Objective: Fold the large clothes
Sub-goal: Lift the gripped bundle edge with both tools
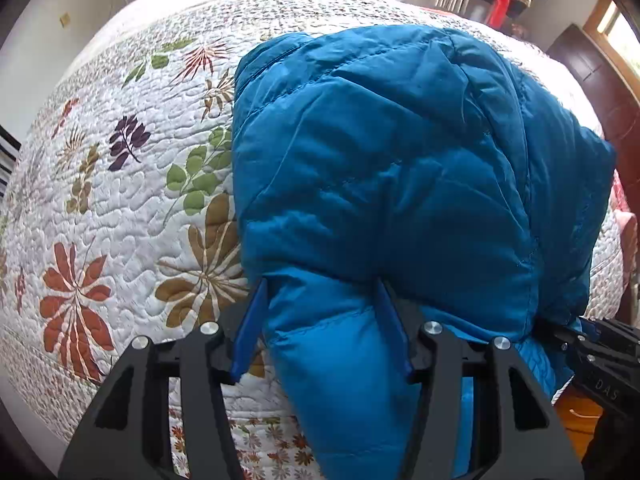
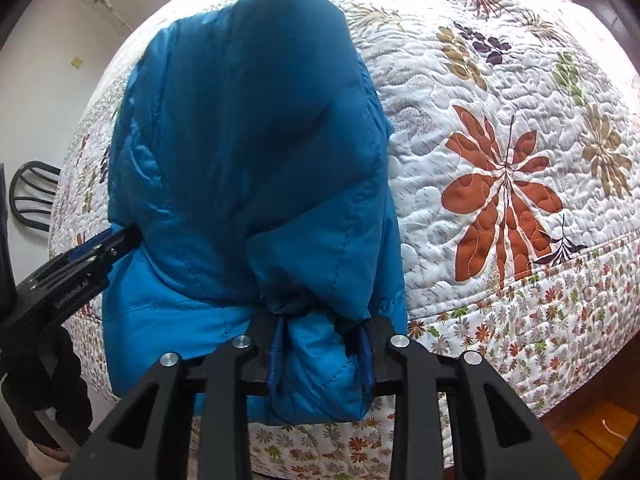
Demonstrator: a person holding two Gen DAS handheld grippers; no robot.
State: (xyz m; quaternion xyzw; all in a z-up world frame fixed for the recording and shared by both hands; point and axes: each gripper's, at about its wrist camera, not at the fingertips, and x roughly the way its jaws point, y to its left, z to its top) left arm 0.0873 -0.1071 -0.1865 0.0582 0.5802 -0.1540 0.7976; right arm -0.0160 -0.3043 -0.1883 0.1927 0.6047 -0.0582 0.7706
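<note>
**Both claws grasping the blue jacket at the near edge of the bed**

Nearest to us in the left wrist view, the left claw (image 1: pixel 322 320) is clenched on a thick fold of the blue puffer jacket (image 1: pixel 400 168); the padded cloth bulges between its two blue fingers (image 1: pixel 249 328) and hangs down past them toward the camera. In the right wrist view, we find the right claw (image 2: pixel 322 354) likewise gripping a bunched portion of the same jacket, with fabric pressed between its fingers and a puffed lobe drooping below them.

Each claw shows in the other's view. The right claw appears at the lower right edge of the left view, at the jacket's side. The left claw enters from the left of the right view, its tip touching the garment's flank.

Beyond the claws, we record the jacket lying heaped and partly doubled over on the bed (image 1: pixel 120 208), near its front edge. The bed carries a white quilted cover printed with rust, olive, green and purple leaves, and a band of small flowers along its hanging border.

Farther off, we note a dark chair back (image 2: pixel 34 196) beside the bed against a pale wall, wooden flooring (image 2: pixel 592 424) at the bed's foot, and dark furniture with a red object (image 1: pixel 502 4) at the far corner of the room.
</note>
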